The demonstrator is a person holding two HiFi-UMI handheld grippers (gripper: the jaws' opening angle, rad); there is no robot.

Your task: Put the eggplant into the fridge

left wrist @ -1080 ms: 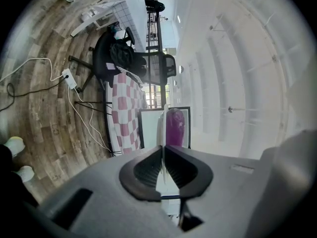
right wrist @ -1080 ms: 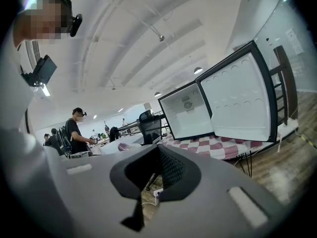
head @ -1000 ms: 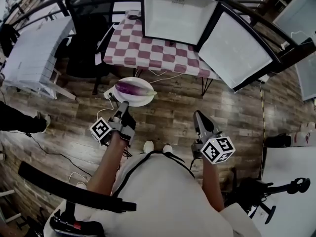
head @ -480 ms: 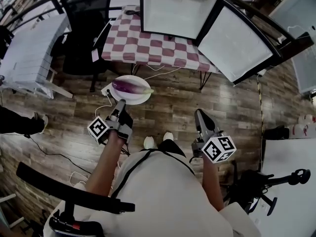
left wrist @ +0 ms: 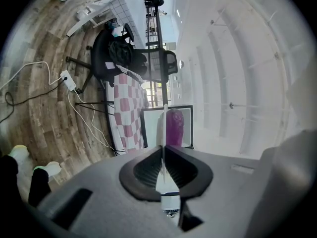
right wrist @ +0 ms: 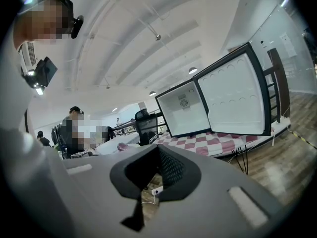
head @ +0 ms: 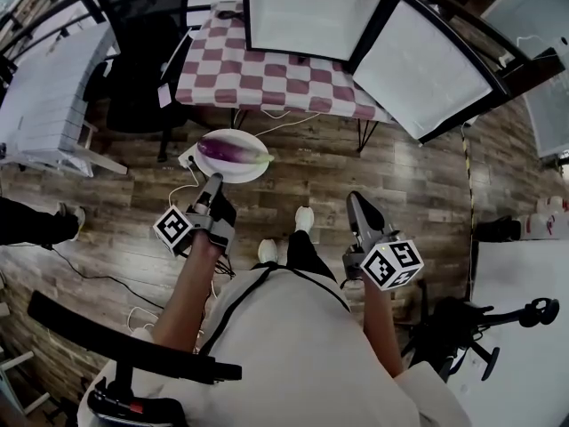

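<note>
the left gripper (head: 214, 185) has its jaws pinched almost together on the near rim of a round white plate (head: 240, 174), held out over the wood-plank floor (head: 302, 185). the long purple eggplant (head: 233, 149) lies across that plate, at twelve o'clock from the gripper's tips. the open white mini fridge (head: 302, 12) stands on a red-and-white checked table (head: 267, 78), at about one o'clock from the plate and well apart from it. the right gripper (head: 356, 205), at three o'clock from the left one, has its jaws together with nothing between them.
</note>
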